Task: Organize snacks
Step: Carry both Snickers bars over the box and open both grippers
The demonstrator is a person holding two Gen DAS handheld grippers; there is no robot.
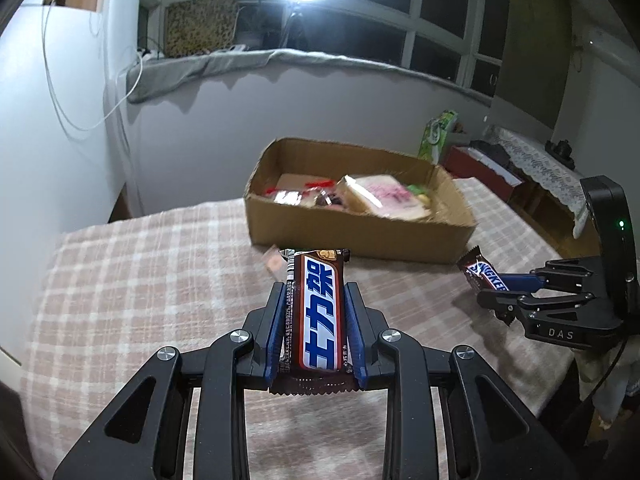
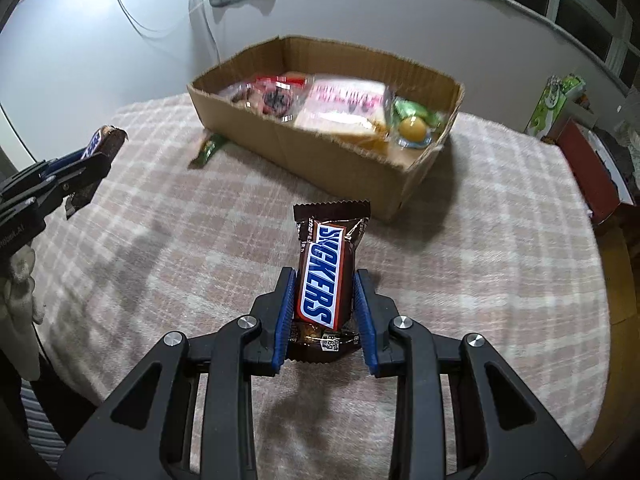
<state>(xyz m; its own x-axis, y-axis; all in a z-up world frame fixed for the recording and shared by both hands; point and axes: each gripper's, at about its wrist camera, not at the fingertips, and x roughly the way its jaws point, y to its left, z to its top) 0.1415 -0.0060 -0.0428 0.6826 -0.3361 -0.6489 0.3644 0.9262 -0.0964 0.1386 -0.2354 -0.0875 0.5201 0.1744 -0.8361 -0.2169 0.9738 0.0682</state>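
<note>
My left gripper (image 1: pixel 316 292) is shut on a brown Snickers bar with Chinese lettering (image 1: pixel 320 312), held above the checked tablecloth. It also shows at the left of the right wrist view (image 2: pixel 86 168). My right gripper (image 2: pixel 325 276) is shut on a small Snickers bar (image 2: pixel 324 268), also held above the cloth; it shows at the right of the left wrist view (image 1: pixel 496 292). An open cardboard box (image 2: pixel 340 160) with several wrapped snacks inside stands at the far side of the table, beyond both grippers.
A small green snack wrapper (image 2: pixel 210 150) lies on the cloth against the box's near left wall. A green bag (image 1: pixel 436 136) and a low shelf (image 1: pixel 500 172) stand off the table to the right. The wall and window ledge are behind the box.
</note>
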